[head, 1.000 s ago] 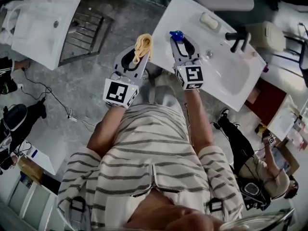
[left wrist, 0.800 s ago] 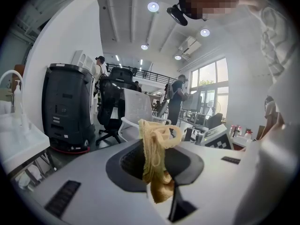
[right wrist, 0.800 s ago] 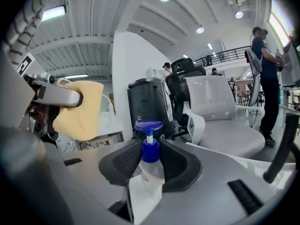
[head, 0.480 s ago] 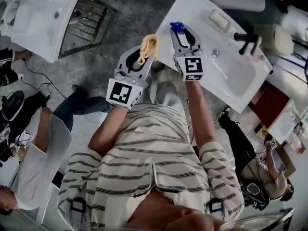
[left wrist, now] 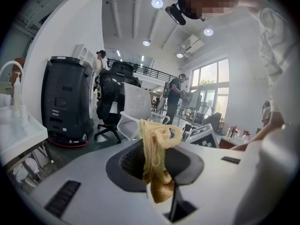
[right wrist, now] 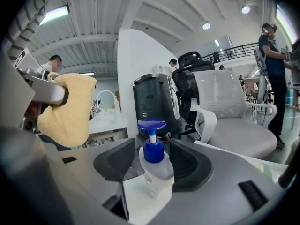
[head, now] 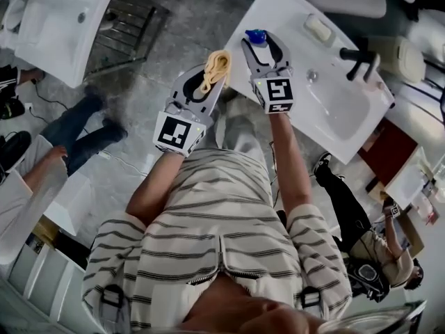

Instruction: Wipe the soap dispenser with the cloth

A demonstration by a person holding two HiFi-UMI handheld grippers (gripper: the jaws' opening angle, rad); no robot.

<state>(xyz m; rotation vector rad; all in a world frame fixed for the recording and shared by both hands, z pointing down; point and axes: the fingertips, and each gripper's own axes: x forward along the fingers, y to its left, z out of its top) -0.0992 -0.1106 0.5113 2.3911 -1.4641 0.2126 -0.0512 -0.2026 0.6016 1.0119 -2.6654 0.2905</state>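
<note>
Closest in, the left gripper (left wrist: 157, 170) is clamped on the cloth (left wrist: 154, 158), a yellow bunch pinched between the jaws with a loose fold flopping over the top. It looks soft and limp, so it should mould round a curved surface, but the hanging end will swing about.

Just beside it is the right gripper (right wrist: 154, 165), and its jaws have just been opening. They stand well apart now, with the dispenser (right wrist: 155, 172) between them and both pads off its sides. So it's released, holding nothing, and the bottle stands on its own.

It sits on the near corner of the washstand (head: 327, 117), close to the edge, a pale plastic body with a blue pump on top. I'd judge it light, smooth and a bit slippery, and top-heavy enough to tip if the cloth pushes hard. The safest place to hold it is low on the body, below the pump neck, since squeezing the pump could squirt soap.

Further along the white top are a soap bar (head: 320, 28) and the dark tap (head: 356, 58), both well clear of the bottle.
</note>
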